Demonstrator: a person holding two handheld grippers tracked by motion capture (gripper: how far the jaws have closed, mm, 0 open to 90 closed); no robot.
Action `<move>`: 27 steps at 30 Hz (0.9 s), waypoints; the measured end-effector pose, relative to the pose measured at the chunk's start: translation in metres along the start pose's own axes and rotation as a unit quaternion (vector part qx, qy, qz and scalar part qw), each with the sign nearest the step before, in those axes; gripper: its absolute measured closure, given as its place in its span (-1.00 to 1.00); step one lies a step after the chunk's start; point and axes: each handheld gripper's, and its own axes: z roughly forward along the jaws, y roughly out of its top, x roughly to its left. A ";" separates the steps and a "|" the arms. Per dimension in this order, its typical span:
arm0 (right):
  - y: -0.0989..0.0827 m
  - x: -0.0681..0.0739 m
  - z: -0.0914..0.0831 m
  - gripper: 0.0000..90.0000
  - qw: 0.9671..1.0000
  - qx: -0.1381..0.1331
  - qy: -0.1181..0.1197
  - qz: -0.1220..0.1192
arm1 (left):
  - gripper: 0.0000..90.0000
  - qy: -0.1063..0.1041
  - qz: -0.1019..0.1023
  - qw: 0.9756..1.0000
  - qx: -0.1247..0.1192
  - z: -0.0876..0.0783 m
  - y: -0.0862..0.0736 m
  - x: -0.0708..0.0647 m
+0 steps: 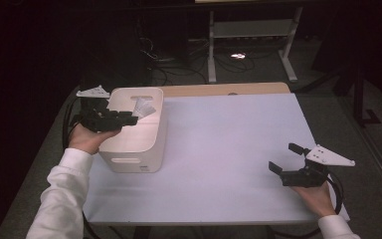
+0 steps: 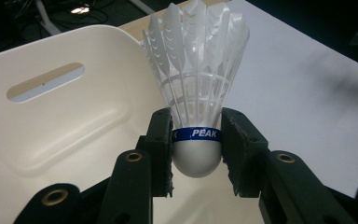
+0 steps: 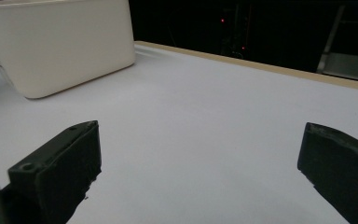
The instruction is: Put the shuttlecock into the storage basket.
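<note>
A white shuttlecock with a blue band marked PEAK sits in my left gripper, whose pads press on both sides of its round cork. From above, my left gripper holds the shuttlecock over the open top of a cream bin at the table's left. Through the left gripper view the bin's inside with a handle slot lies below. My right gripper rests low at the table's right, open, with nothing between its jaws.
A white sheet covers the table, with a wooden strip along the far edge. The bin stands far off in the right gripper view. A shelf frame and cables lie on the dark floor beyond.
</note>
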 end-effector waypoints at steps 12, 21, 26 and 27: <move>0.000 0.000 0.000 -1.00 1.000 0.001 -0.001 -0.001 | 0.44 -0.004 0.000 1.000 0.019 0.008 -0.006 0.000; 0.000 0.000 0.000 -1.00 1.000 0.000 -0.001 0.000 | 0.44 -0.005 0.000 1.000 0.019 0.008 -0.008 -0.001; 0.000 0.000 0.000 -1.00 1.000 0.000 0.000 0.000 | 0.28 -0.013 -0.003 1.000 0.015 0.007 -0.008 -0.001; 0.000 0.000 0.000 -1.00 1.000 0.000 0.000 0.000 | 0.25 -0.017 -0.002 1.000 0.013 0.006 -0.007 0.000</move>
